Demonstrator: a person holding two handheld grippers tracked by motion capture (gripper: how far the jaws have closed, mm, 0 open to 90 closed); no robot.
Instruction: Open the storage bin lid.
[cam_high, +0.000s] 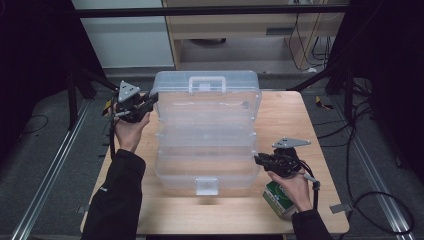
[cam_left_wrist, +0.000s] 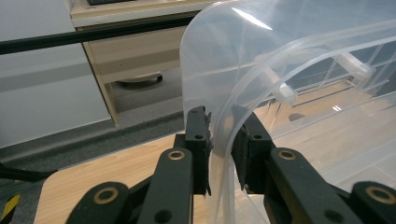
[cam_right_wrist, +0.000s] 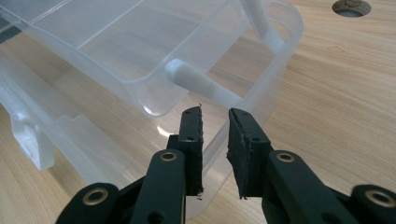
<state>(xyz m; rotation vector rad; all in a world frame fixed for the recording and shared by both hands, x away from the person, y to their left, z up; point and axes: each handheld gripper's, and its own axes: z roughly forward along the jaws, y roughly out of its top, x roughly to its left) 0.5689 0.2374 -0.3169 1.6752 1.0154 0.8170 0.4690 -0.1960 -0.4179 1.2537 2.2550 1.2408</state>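
Two hand-held grippers (cam_high: 150, 102) (cam_high: 257, 160) on opposite box (cam_high: 207, 130) edges.

the high view looks forward and down from above the person's side, taking in the whole table (cam_high: 310, 125) and the open clear plastic box (cam_high: 207, 130) from some way off. the left gripper view sits very close behind its own jaws at the box's lid edge (cam_left_wrist: 224, 140), facing the far cabinet. the right gripper view looks close along its jaws at the box's lower corner (cam_right_wrist: 261, 84); all three share the box.
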